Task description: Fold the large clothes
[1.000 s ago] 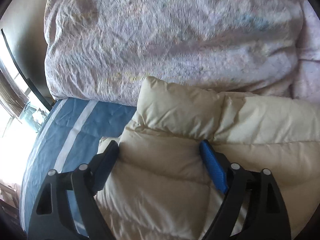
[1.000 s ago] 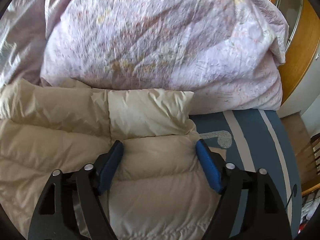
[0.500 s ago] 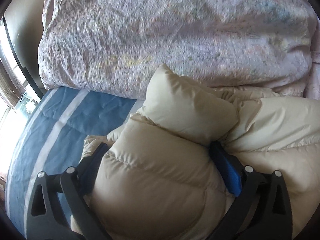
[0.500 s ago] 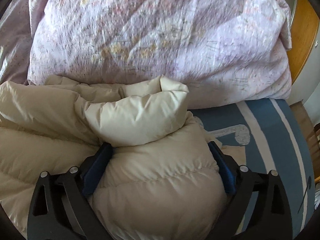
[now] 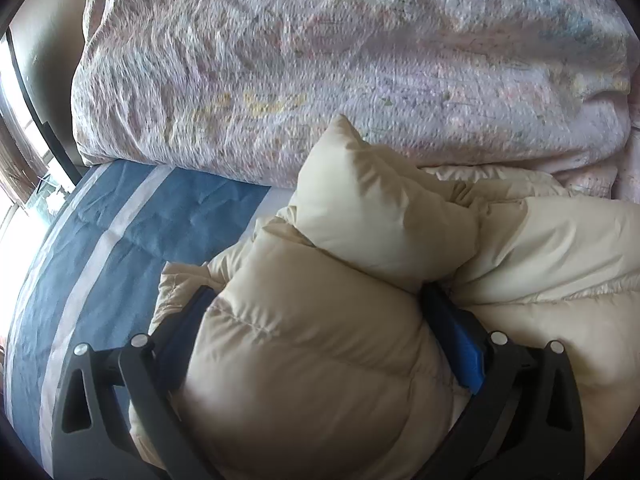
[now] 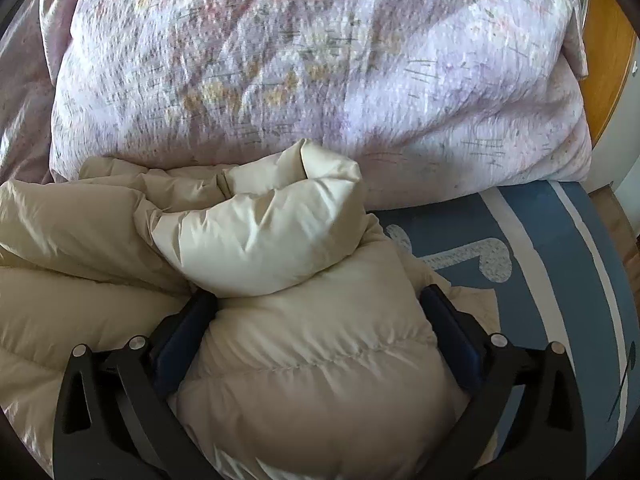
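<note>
A cream puffer jacket (image 5: 380,220) lies on the bed, its quilted sections bunched up. My left gripper (image 5: 316,296) is pushed down over the jacket's left end, jaws spread wide, a fat quilted bulge filling the gap between the blue pads (image 5: 464,352). My right gripper (image 6: 318,298) straddles the jacket's (image 6: 260,232) right end the same way; its jaws are opening, with padding swelling between them. A puffed fold stands up just beyond each gripper's fingertips.
A rumpled lilac floral duvet (image 5: 320,60) is piled right behind the jacket, also filling the right view's top (image 6: 320,60). The blue striped bedsheet (image 5: 120,240) shows left of the jacket and right of it (image 6: 540,240). A wooden panel (image 6: 608,60) stands at far right.
Both grippers widened their jaws and sank lower into the jacket. The padding now bulges up between the jaws, and the flat fold beyond them has risen and crumpled.
</note>
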### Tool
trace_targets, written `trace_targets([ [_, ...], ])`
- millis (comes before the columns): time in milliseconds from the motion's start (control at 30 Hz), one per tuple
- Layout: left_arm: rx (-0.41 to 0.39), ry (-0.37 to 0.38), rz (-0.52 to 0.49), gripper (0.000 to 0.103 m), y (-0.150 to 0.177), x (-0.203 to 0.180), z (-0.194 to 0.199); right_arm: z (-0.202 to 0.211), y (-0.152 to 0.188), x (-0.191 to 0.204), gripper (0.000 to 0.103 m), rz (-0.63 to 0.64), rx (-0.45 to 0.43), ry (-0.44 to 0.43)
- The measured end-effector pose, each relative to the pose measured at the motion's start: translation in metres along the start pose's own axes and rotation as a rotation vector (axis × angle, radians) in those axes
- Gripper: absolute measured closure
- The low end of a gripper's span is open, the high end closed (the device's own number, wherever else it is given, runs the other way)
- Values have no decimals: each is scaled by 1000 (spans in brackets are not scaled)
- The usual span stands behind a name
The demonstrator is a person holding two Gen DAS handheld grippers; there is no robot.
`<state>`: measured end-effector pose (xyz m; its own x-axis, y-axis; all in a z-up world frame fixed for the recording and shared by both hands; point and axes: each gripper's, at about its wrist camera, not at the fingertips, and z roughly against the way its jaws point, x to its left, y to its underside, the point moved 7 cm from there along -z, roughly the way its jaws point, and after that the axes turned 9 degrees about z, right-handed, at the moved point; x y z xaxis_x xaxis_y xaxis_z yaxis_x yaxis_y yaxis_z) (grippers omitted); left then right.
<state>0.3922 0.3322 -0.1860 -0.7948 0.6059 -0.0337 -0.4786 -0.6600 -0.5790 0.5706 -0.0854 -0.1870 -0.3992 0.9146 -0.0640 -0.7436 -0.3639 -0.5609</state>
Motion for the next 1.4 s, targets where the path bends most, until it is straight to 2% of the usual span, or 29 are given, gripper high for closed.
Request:
trace_targets([
  [300,-1,-3,1,2,1,-3,3,-8,-6,-11,1,-12,7,-2],
  [400,27,-13,-9,2,3,-3,9,-8,-9,-12,1,-16,31,-4],
  [500,60,23,-14,4,4,1,29,2,-12,-16,1,-39,99,-5],
  [633,43,82,-11,4,11,22,66,31,-9,-28,1,-53,75,-25],
  [867,100,80,21,4,30,66,83,60,20,-70,1,-133,105,-76],
  [1033,148,75,28,4,46,83,81,56,44,-100,1,-229,172,-134],
  [1233,208,120,75,6,68,89,77,43,71,-116,1,-346,254,-264],
  [1333,234,159,117,13,76,91,76,42,81,-119,10,-372,251,-304],
  [1400,247,193,151,20,80,91,75,43,84,-117,22,-370,246,-335],
])
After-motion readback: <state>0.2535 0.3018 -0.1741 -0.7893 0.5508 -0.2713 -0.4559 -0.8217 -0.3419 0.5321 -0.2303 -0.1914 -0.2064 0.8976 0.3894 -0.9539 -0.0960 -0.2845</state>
